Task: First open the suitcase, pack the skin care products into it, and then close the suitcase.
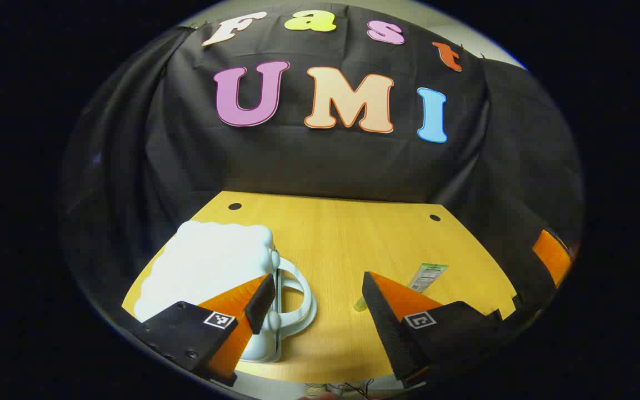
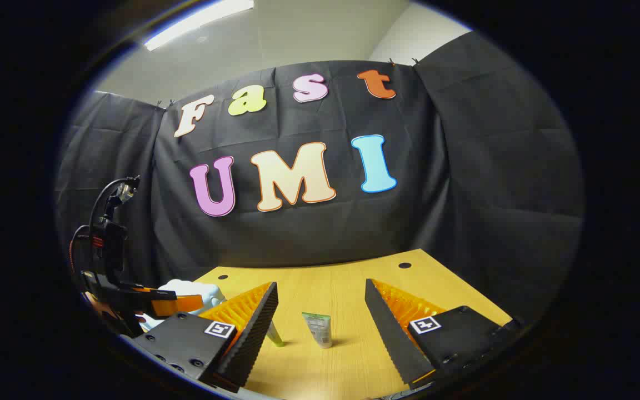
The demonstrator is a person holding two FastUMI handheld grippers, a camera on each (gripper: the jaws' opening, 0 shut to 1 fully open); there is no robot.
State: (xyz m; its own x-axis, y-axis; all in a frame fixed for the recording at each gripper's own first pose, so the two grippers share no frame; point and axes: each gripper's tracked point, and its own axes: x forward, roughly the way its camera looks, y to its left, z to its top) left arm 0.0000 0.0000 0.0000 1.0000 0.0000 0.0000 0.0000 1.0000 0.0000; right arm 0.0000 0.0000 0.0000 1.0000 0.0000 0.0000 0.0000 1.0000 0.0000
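A pale, cloud-shaped suitcase [image 1: 203, 266] lies flat and closed on the left of the wooden table [image 1: 348, 233], its handle [image 1: 300, 294] pointing right. My left gripper [image 1: 317, 308] hovers open just right of the handle, its left finger overlapping the suitcase's edge. A green-and-white skin care tube [image 1: 426, 276] lies further right, with a small yellow-green tube [image 1: 360, 304] near it. In the right gripper view the larger tube [image 2: 318, 329] lies between the open fingers of my right gripper [image 2: 323, 325], ahead of them. The small tube [image 2: 274, 335] peeks out beside the left finger. The suitcase [image 2: 192, 290] sits at far left.
The left gripper's body with its cables [image 2: 103, 250] appears at the left of the right gripper view, over the suitcase. Two dark round holes [image 1: 235, 206] [image 1: 434, 218] mark the table's back. Black cloth walls the table at the back and sides.
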